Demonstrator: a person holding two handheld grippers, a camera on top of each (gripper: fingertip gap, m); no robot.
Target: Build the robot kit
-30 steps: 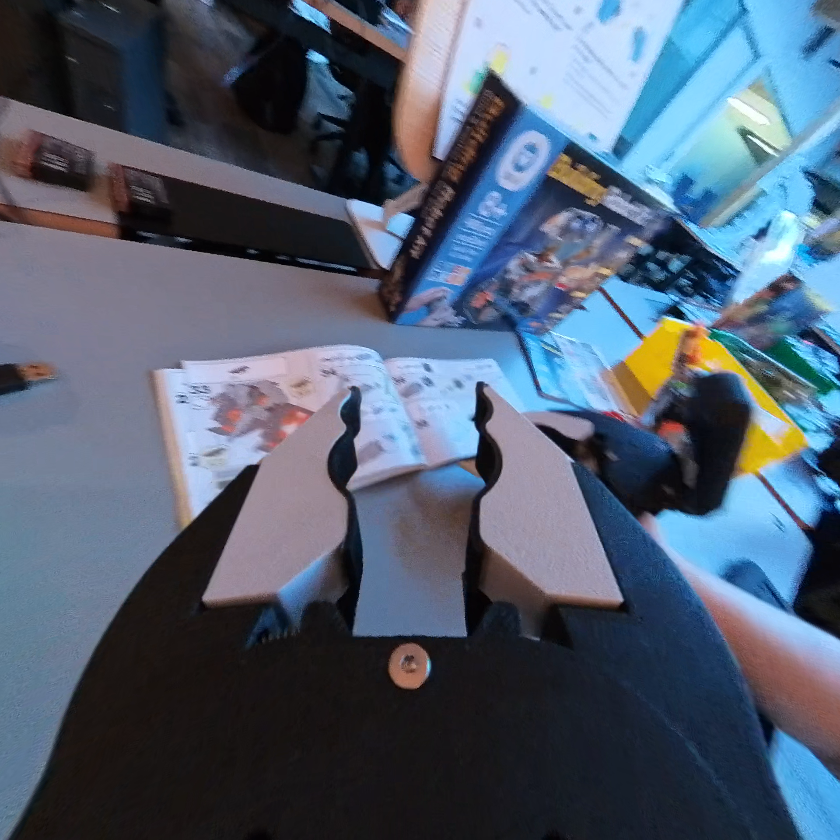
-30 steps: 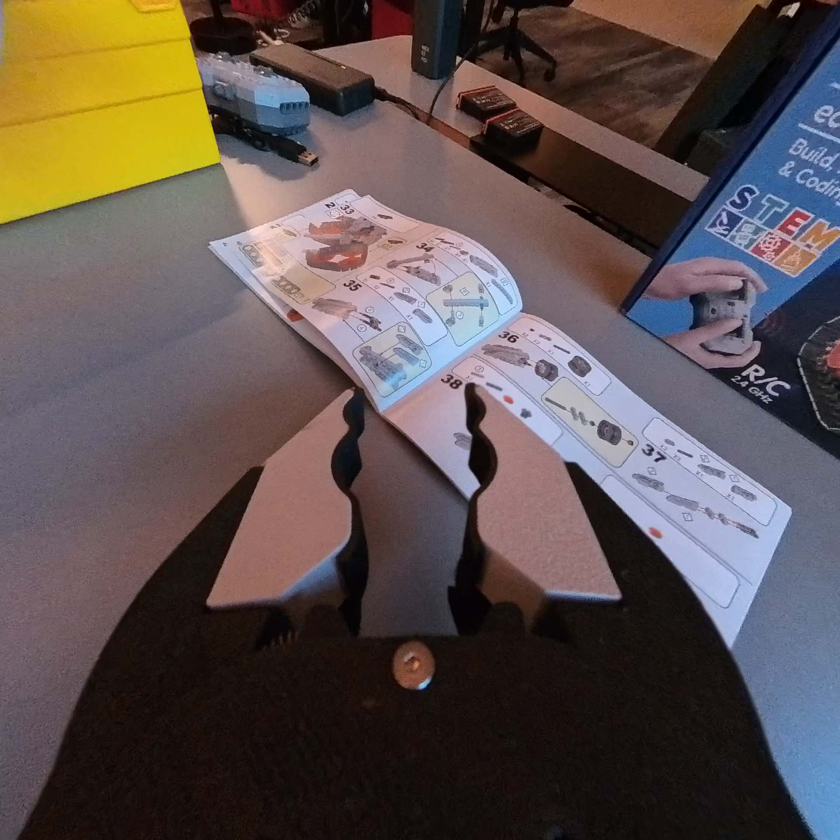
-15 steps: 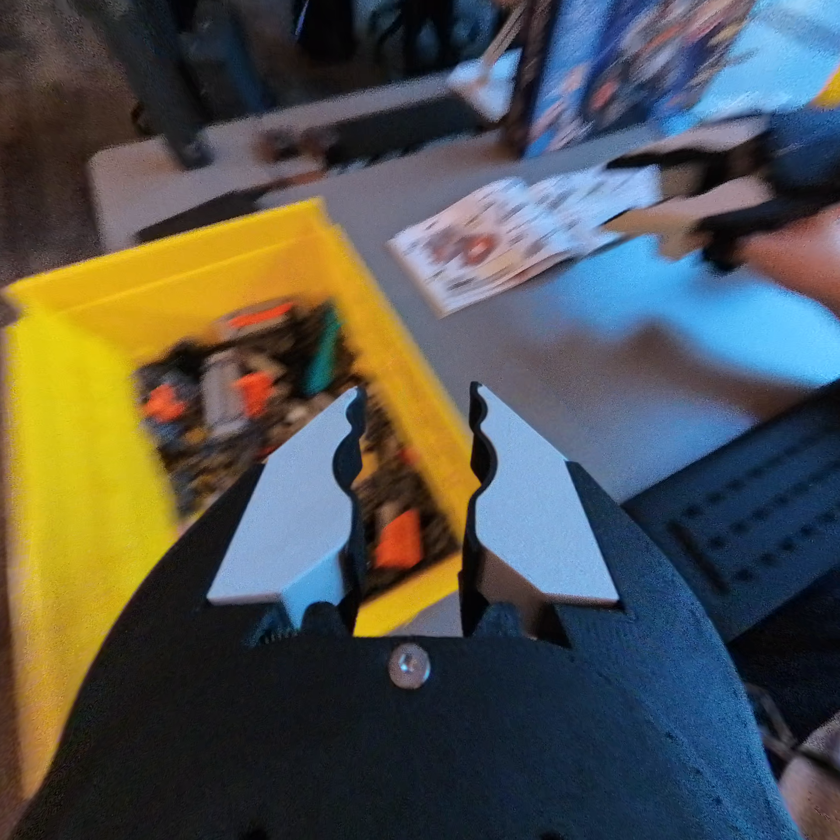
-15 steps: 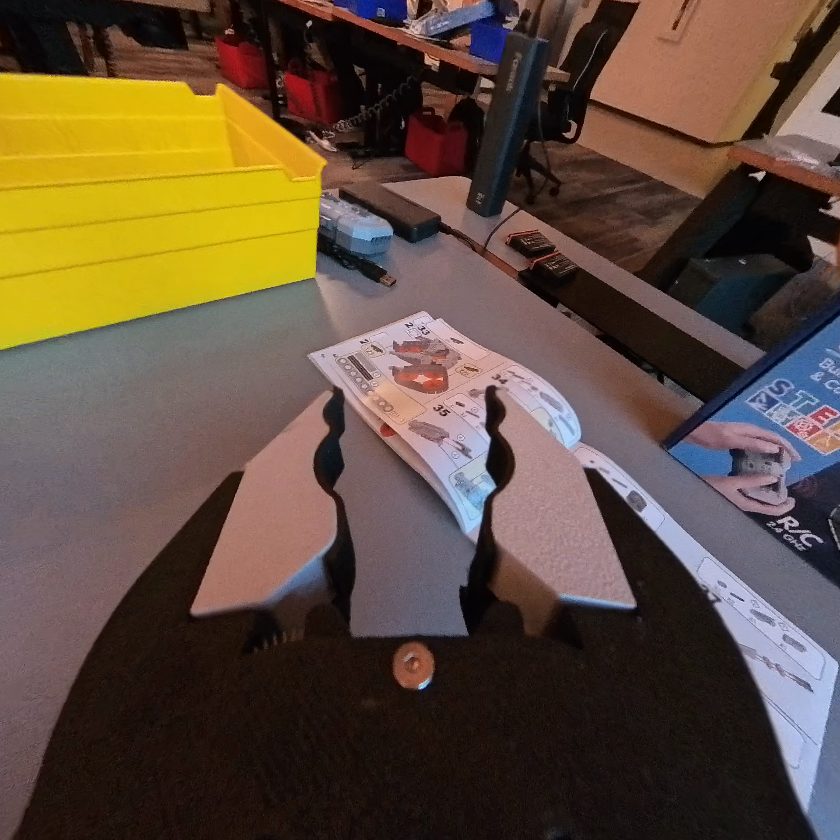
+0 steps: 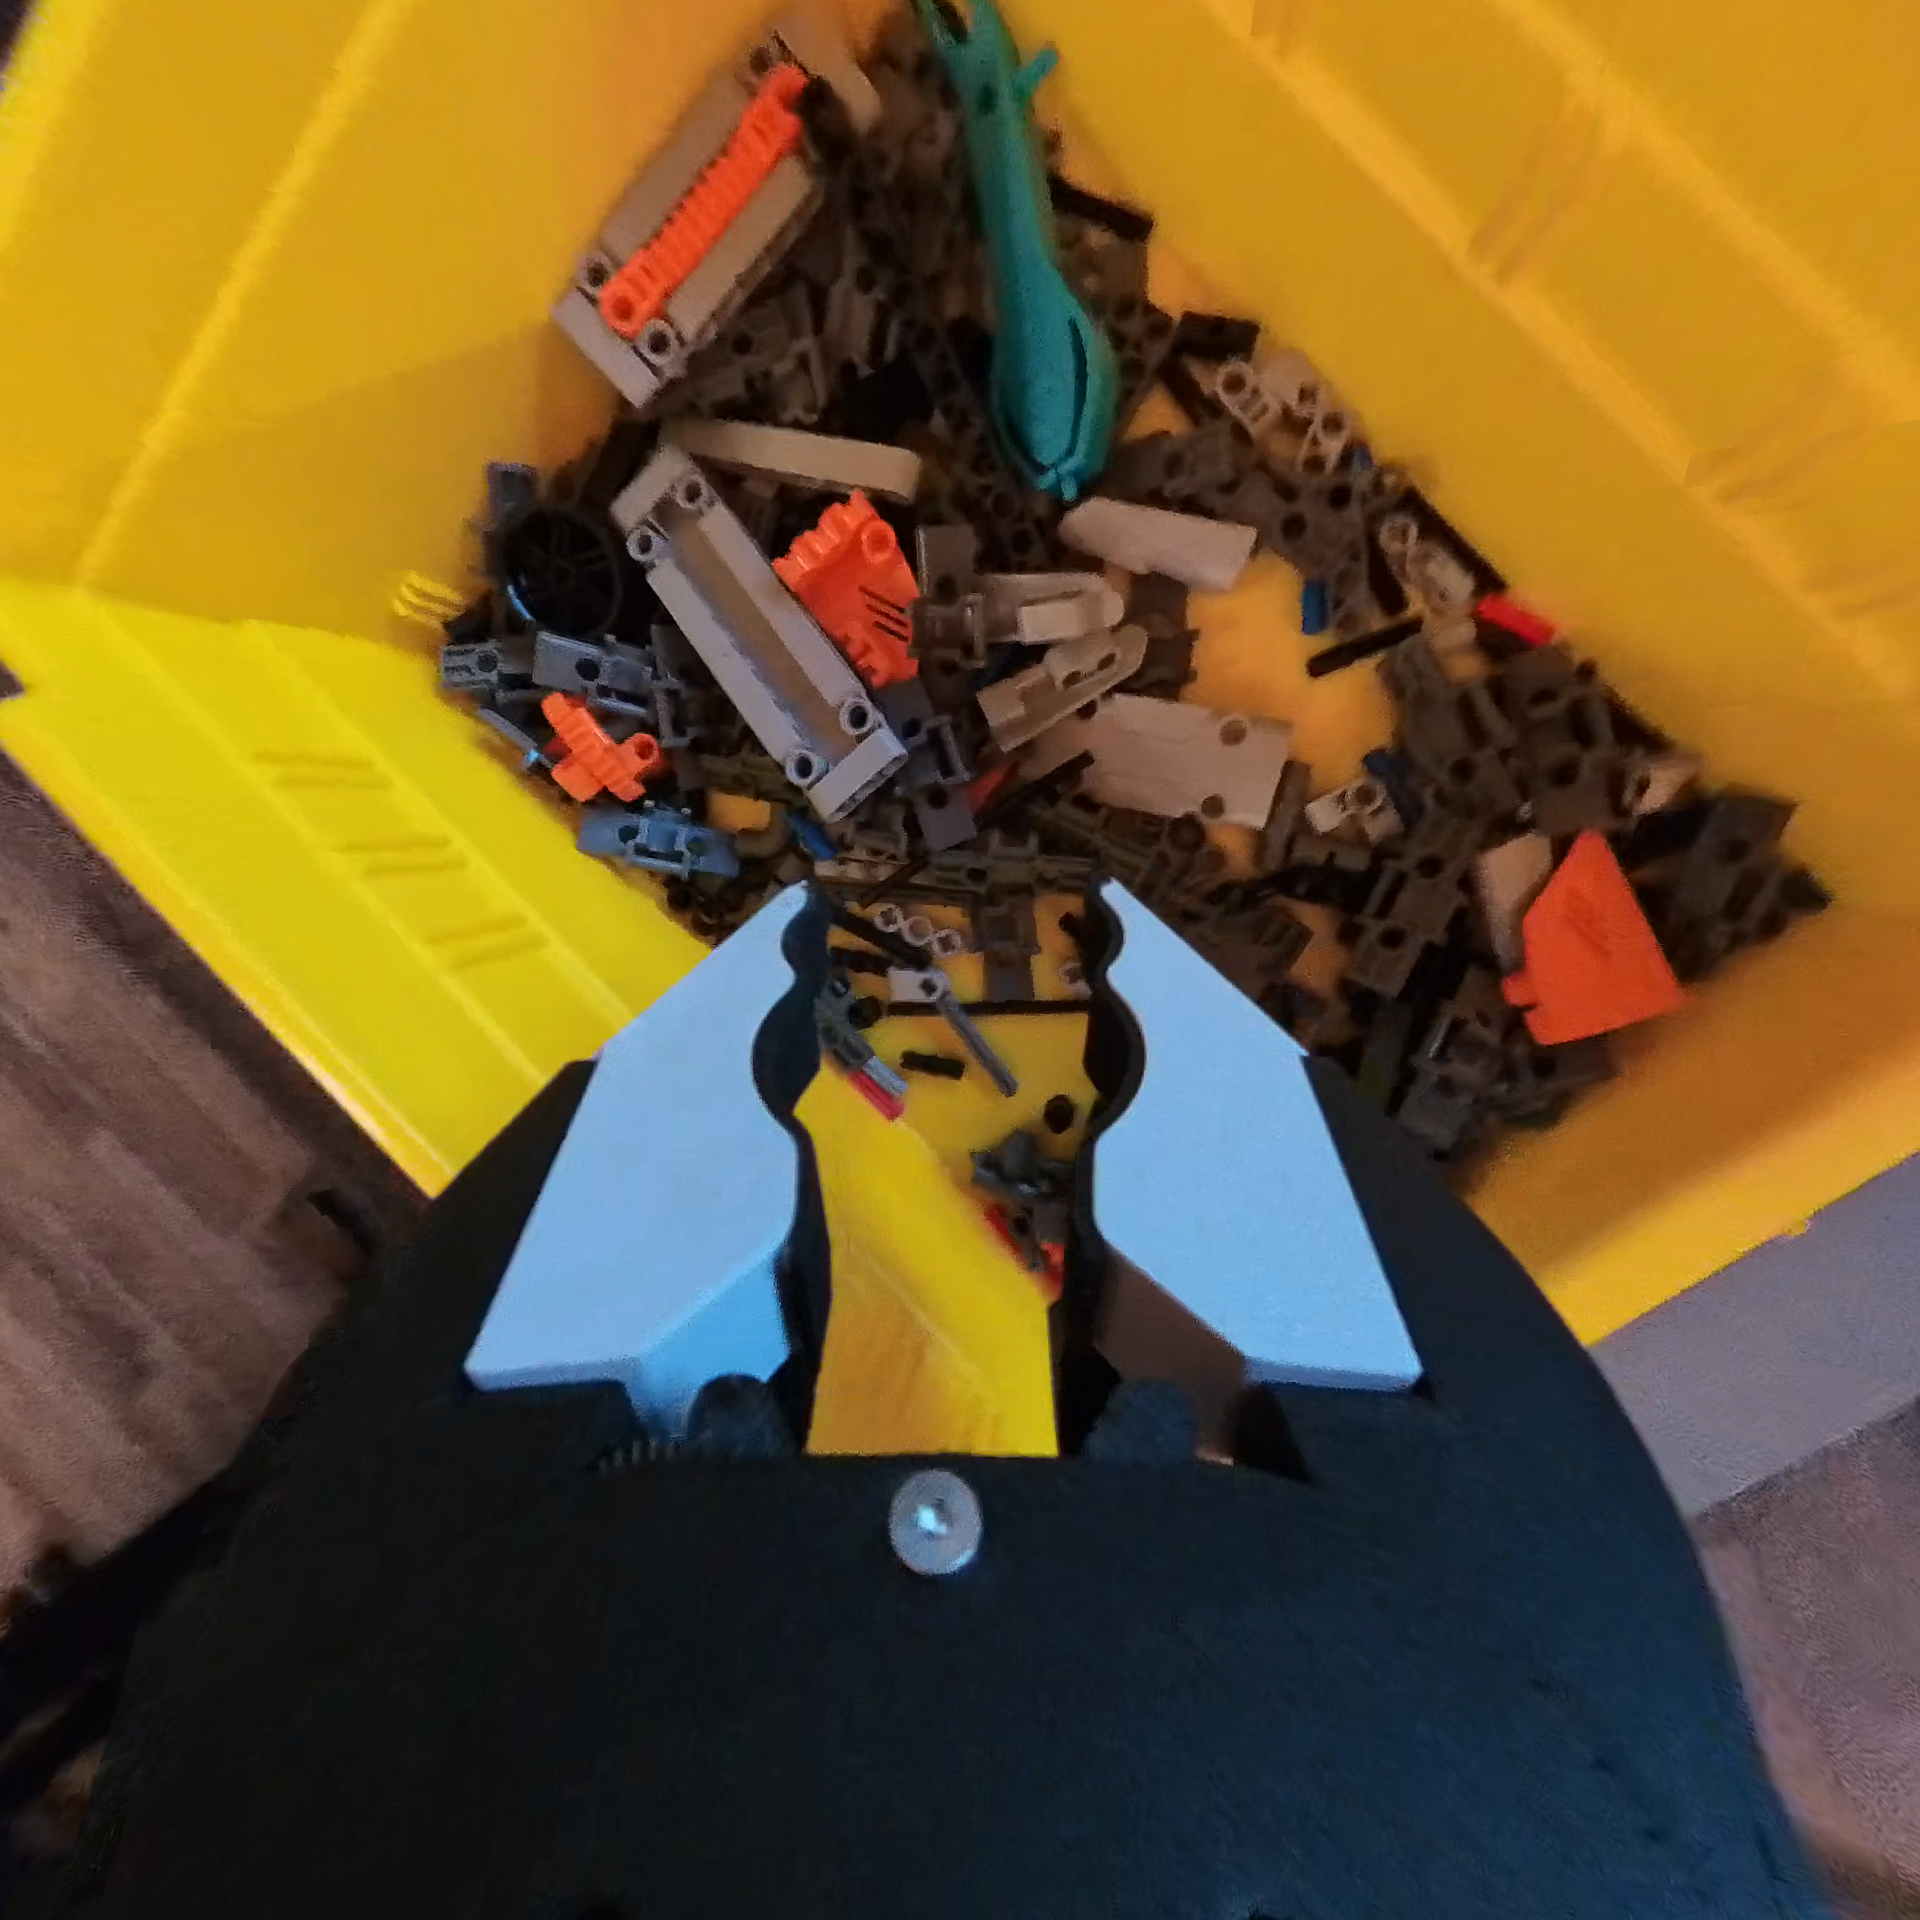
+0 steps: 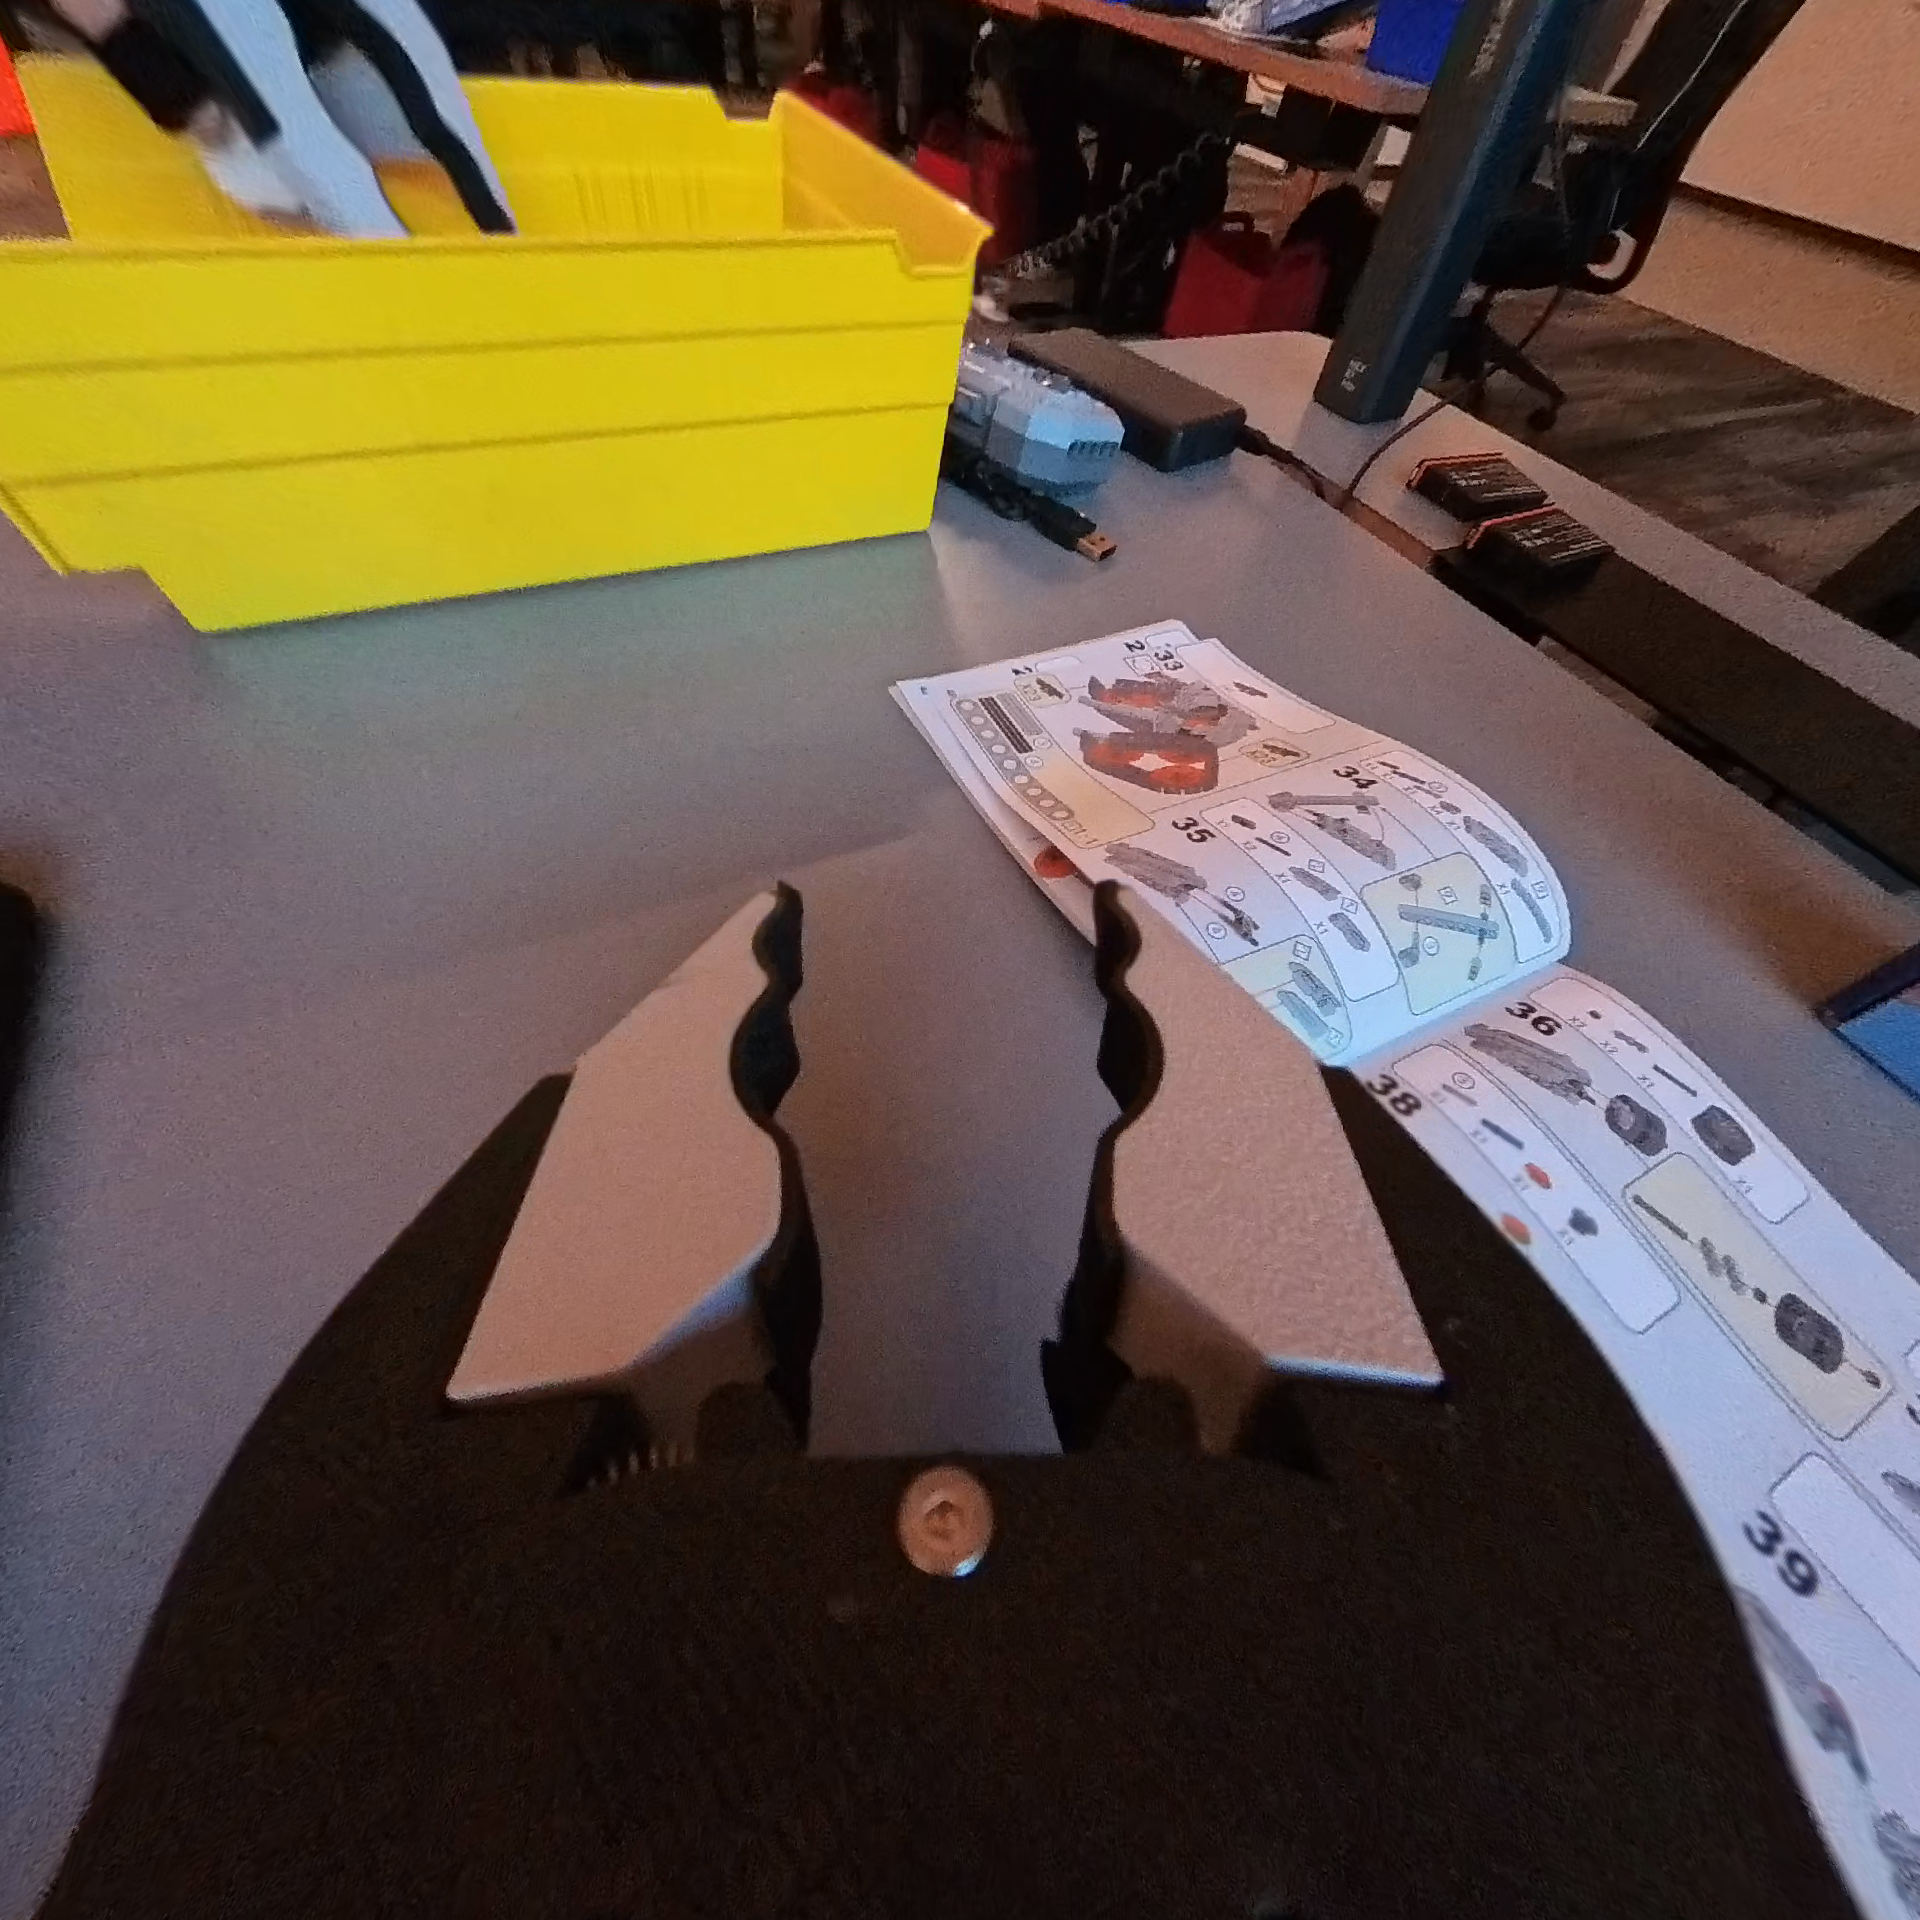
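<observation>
My left gripper (image 5: 951, 914) is open and empty, pointing down into a yellow bin (image 5: 312, 790) that holds several loose building parts: a long grey beam (image 5: 758, 634), orange pieces (image 5: 847, 582) and a teal tool (image 5: 1039, 312). The same gripper shows in the right wrist view (image 6: 343, 156), over the bin (image 6: 499, 416) at the far left. My right gripper (image 6: 945, 904) is open and empty, low over the grey table (image 6: 416, 831), with its right finger just at the near edge of an open instruction booklet (image 6: 1351, 894).
A grey building block unit (image 6: 1039, 431) with a USB cable (image 6: 1086, 540), a black power brick (image 6: 1132, 390) and two small black boxes (image 6: 1507, 514) lie behind the booklet. A blue box corner (image 6: 1881, 1029) shows at the right. Wood-look floor (image 5: 135, 1143) lies below the bin's edge. One gripper's finger ends stand about 35 centimetres off the other's.
My left gripper swung from the booklet across to the yellow bin and now points down into it. My right gripper drew back and turned left, so the booklet lies to its right.
</observation>
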